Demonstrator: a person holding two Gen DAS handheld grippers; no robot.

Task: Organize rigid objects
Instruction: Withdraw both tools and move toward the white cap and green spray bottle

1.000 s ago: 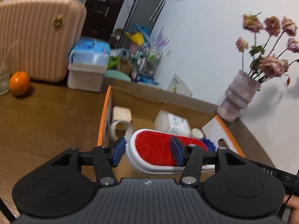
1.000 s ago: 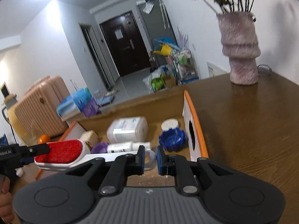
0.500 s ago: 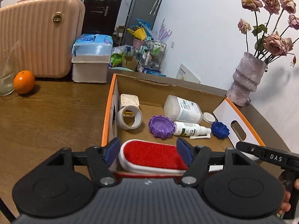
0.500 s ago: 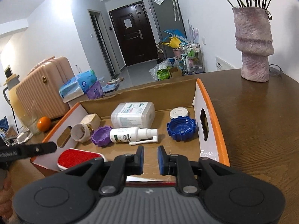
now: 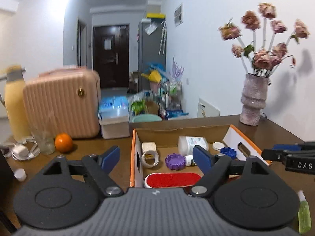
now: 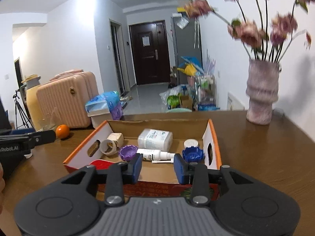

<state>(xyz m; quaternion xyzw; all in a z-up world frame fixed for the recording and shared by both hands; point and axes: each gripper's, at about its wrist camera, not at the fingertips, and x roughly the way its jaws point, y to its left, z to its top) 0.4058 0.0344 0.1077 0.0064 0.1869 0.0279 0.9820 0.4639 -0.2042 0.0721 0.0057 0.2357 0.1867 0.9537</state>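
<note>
Left wrist view: left gripper (image 5: 156,157) jaws wide apart, just been opening, nothing btwn pads. Red lint brush (image 5: 172,180) lies flat in near end of cardboard box (image 5: 134,147), below & clear of fingers. Also in box: tape roll (image 5: 150,158), purple cap (image 5: 175,161), blue cap (image 5: 228,152), white container (image 5: 192,141), small white lid (image 5: 219,145). Orange (image 5: 63,142) on wooden table (image 5: 94,149), left of box, near pink suitcase (image 5: 61,104). Right gripper tips enter at right edge, beside box wall. Vase w/ flowers (image 5: 253,102) at far right.

Right wrist view: right gripper (image 6: 157,167) jaws partly apart, just been opening, nothing held. White spray bottle (image 6: 155,154) lies in box beyond the gap, btwn purple cap (image 6: 128,152) & blue cap (image 6: 192,155). Lint brush (image 6: 100,163) partly hidden behind left finger, near-left corner of box (image 6: 214,137). Left gripper's body visible at left edge, apart from box.
</note>
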